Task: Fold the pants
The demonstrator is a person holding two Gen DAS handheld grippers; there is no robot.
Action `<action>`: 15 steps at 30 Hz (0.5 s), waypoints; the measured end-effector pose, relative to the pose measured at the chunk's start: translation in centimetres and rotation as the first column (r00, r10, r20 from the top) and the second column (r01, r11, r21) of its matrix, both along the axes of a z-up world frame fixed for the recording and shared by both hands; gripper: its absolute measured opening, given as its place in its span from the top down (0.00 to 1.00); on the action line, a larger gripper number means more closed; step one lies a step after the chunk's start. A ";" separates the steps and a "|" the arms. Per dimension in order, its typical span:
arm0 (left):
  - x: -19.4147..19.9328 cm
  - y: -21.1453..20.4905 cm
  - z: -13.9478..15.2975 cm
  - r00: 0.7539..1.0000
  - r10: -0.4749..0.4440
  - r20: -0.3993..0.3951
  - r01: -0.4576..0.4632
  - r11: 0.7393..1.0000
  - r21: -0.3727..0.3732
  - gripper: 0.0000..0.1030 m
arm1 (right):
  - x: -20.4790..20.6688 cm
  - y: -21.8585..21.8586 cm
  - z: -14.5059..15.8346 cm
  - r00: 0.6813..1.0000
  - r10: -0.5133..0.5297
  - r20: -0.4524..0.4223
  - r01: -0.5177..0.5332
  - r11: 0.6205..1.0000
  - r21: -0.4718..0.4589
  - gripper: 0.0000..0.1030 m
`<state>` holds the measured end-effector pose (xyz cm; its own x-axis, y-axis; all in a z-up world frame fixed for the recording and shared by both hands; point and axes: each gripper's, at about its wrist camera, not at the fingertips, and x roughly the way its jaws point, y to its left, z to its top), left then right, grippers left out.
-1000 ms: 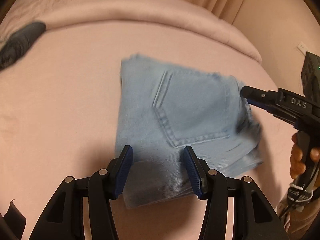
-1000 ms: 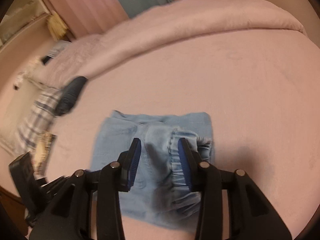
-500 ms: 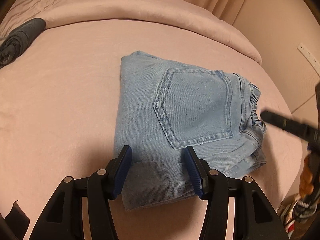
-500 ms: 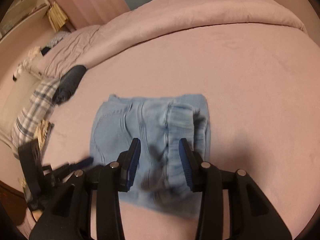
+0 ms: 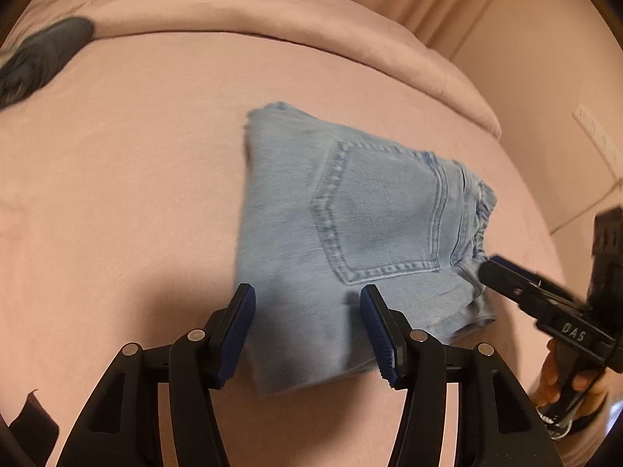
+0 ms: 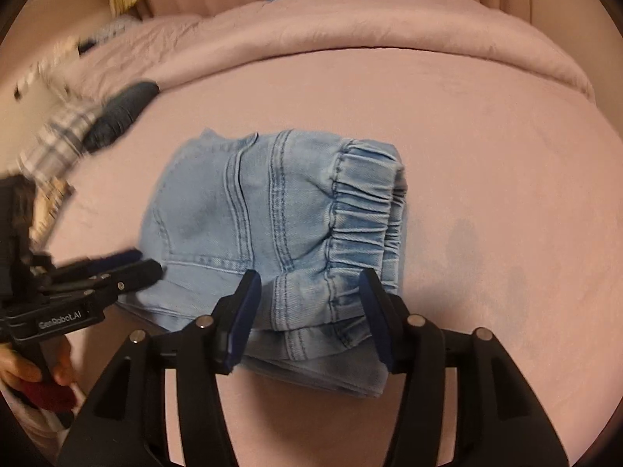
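Note:
Light blue jeans (image 5: 350, 233) lie folded into a thick square packet on the pink bed sheet (image 5: 117, 194), back pocket up. My left gripper (image 5: 307, 295) hovers over the packet's near edge, its jaws opening with denim below the gap and neither pad pressing it. My right gripper (image 6: 309, 280) stands over the elastic waistband end of the jeans (image 6: 272, 214), its jaws also opening, with the waistband fold loose between them. In the left wrist view the right gripper (image 5: 488, 268) points at the waistband corner. In the right wrist view the left gripper (image 6: 150, 262) is at the packet's left edge.
A dark grey garment (image 5: 46, 54) lies at the far left of the bed, beside a plaid cloth (image 6: 58, 140). A rolled pink duvet (image 5: 272, 19) runs along the back. A wall with a socket strip (image 5: 595, 132) stands close on the right.
Both grippers' jaws have widened, the right one more. The right gripper pulled away to the right, then came back to the waistband corner. The jeans stay folded on the sheet.

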<state>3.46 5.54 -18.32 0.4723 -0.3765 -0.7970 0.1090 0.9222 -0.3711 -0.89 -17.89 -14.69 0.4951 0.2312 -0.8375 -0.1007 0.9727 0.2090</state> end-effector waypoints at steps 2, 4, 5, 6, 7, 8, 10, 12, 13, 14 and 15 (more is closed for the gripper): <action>-0.4 1.4 0.2 0.999 0.038 0.001 -0.038 0.999 -0.022 0.33 | 0.0 -1.0 0.4 0.999 -0.036 -0.008 0.037 0.997 0.074 0.40; -0.7 3.1 0.3 0.997 0.072 0.003 -0.071 0.994 -0.079 0.32 | -0.5 -2.1 0.9 0.998 -0.068 -0.003 0.068 0.992 0.109 0.37; -0.8 4.1 0.2 0.995 0.096 -0.008 -0.096 0.988 -0.117 0.30 | -0.6 -2.7 1.1 0.997 -0.083 0.004 0.082 0.990 0.112 0.36; -0.8 4.8 0.1 0.993 0.113 -0.019 -0.115 0.983 -0.143 0.29 | -0.7 -3.2 1.3 0.995 -0.103 0.009 0.101 0.989 0.109 0.35; -0.7 5.5 -0.1 0.991 0.132 -0.034 -0.136 0.976 -0.173 0.28 | -0.7 -3.9 1.4 0.992 -0.124 0.009 0.122 0.987 0.109 0.32; -0.7 6.1 -0.3 0.988 0.147 -0.048 -0.154 0.968 -0.199 0.28 | -0.7 -4.4 1.3 0.990 -0.138 0.003 0.136 0.983 0.122 0.32; -0.6 6.9 -0.7 0.983 0.170 -0.071 -0.182 0.953 -0.242 0.28 | -0.7 -5.6 0.9 0.986 -0.163 -0.024 0.165 0.970 0.176 0.31; -0.4 7.2 -0.9 0.982 0.170 -0.087 -0.188 0.941 -0.281 0.28 | -0.8 -6.4 0.2 0.982 -0.179 -0.057 0.187 0.954 0.234 0.31; -0.2 7.1 -1.1 0.982 0.162 -0.099 -0.185 0.934 -0.305 0.28 | -0.9 -6.5 -0.1 0.981 -0.181 -0.067 0.192 0.950 0.247 0.31; 0.0 6.8 -1.2 0.982 0.152 -0.112 -0.181 0.926 -0.331 0.28 | -1.0 -6.7 -0.4 0.980 -0.184 -0.079 0.198 0.944 0.263 0.30; 0.2 6.7 -1.4 0.982 0.142 -0.123 -0.177 0.918 -0.356 0.28 | -1.1 -6.8 -0.6 0.978 -0.185 -0.092 0.204 0.938 0.280 0.30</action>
<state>3.64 12.22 -19.74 0.4808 -0.5744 -0.6625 -0.0791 0.7240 -0.6852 -1.97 -24.66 -15.33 0.5029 0.3706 -0.7809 0.1068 0.8699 0.4816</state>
